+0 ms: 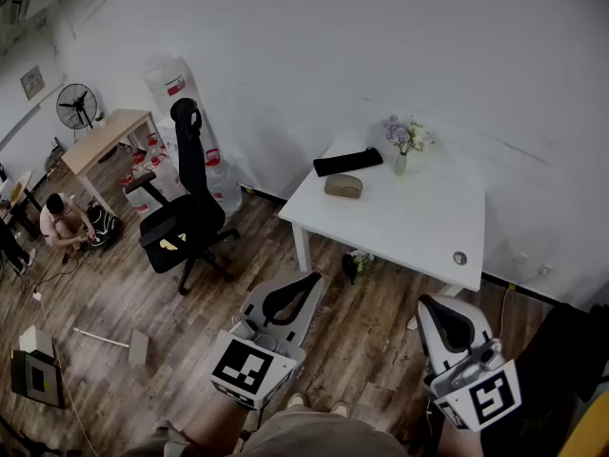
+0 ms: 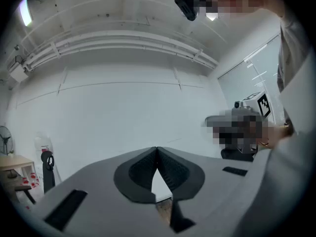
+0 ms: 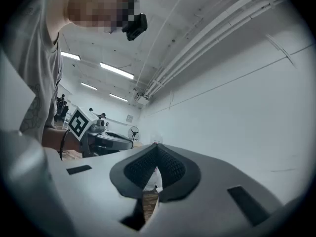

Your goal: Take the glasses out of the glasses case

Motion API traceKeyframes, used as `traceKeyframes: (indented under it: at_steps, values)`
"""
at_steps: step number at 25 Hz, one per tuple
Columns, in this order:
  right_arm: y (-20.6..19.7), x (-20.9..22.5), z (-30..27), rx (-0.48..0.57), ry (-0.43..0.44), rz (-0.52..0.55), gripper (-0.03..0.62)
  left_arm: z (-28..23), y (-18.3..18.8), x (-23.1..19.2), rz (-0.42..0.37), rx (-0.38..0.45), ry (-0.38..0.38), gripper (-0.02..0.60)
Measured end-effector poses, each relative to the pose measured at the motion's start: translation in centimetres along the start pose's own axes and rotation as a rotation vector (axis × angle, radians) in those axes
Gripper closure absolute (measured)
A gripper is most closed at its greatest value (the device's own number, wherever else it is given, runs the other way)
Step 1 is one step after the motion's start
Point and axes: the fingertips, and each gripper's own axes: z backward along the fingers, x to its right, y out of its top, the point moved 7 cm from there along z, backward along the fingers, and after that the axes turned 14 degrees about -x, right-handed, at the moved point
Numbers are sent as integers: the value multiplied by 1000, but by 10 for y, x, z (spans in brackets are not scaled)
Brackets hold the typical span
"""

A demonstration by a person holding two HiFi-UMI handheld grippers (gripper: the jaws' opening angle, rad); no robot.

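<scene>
Head view, closest stuff first: the left gripper (image 1: 312, 279) and right gripper (image 1: 433, 303) are both held low in front of the person, over the wooden floor (image 1: 114, 293), pointing ahead toward the table. Each gripper's own view shows the jaws fully together, dark ribbed pads meeting at the tips, with nothing between them. So both are empty and pinched closed, and neither is touching anything.

A bit further out is the white table (image 1: 419, 231), well apart from both grippers. The glasses case (image 1: 343, 186) is the small brown one lying near the table's far left side. It looks closed from here, though it's pretty small in frame. Just behind it lies a long black object (image 1: 347, 162); can't tell what that is. To the right of those, near the wall, stands a vase of flowers (image 1: 401, 141), upright.

Left of the table there's a black office chair (image 1: 186, 217). Past that, toward the far left corner, are a wooden desk (image 1: 105, 139), a fan (image 1: 76, 106) and a person crouching on the floor (image 1: 65, 222).
</scene>
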Motion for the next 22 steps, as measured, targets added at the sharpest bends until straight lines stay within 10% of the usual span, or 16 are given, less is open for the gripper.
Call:
traceKeyframes:
  at_steps: [22]
  values:
    - [-34,33,24,46,29,-64,542,-27,-10,38,1,-32,40,566]
